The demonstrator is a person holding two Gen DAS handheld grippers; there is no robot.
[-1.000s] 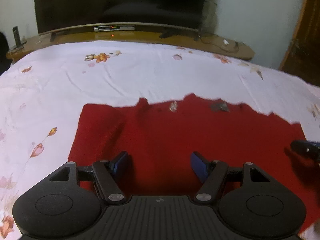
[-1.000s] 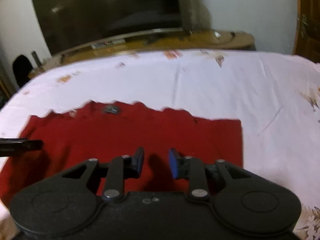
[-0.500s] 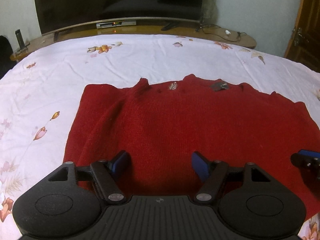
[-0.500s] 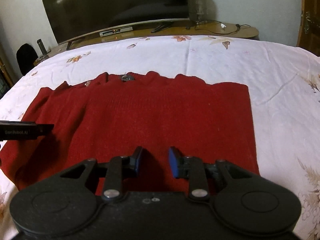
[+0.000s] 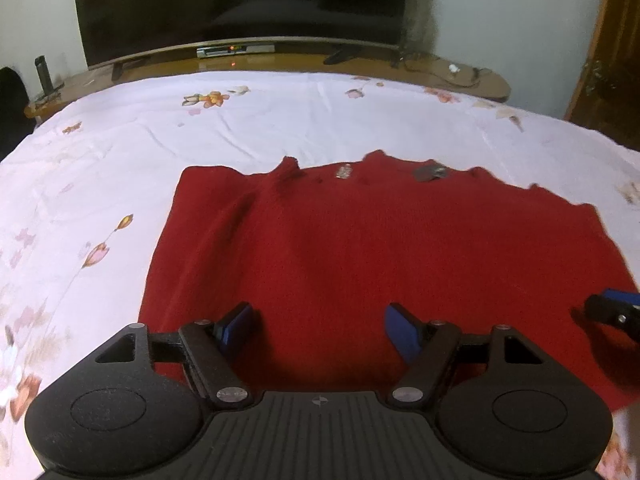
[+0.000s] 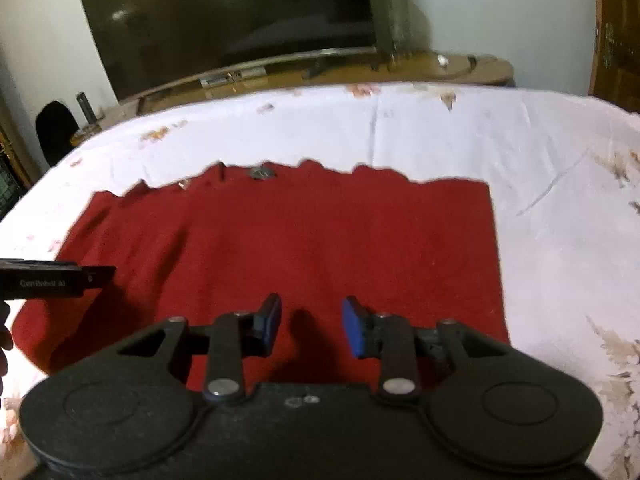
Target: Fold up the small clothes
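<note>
A red knitted garment (image 5: 360,248) lies flat on the white floral bedsheet (image 5: 240,120), with a small grey tag (image 5: 430,171) at its far edge. It also shows in the right wrist view (image 6: 320,240). My left gripper (image 5: 318,326) is open and empty, just above the garment's near left part. My right gripper (image 6: 312,326) is open and empty above the near right part. The right gripper's tip shows at the left view's right edge (image 5: 612,310). The left gripper's finger shows at the right view's left edge (image 6: 56,278).
A large dark TV (image 5: 240,0) stands on a wooden console (image 5: 280,64) beyond the bed. A set-top box (image 5: 234,50) sits under it. A wooden door (image 5: 608,60) is at the right. The sheet (image 6: 560,220) extends to the right of the garment.
Both grippers have stayed over the garment's near edge while the views shifted slightly. The right gripper's jaws have opened wider. The garment lies as before.
</note>
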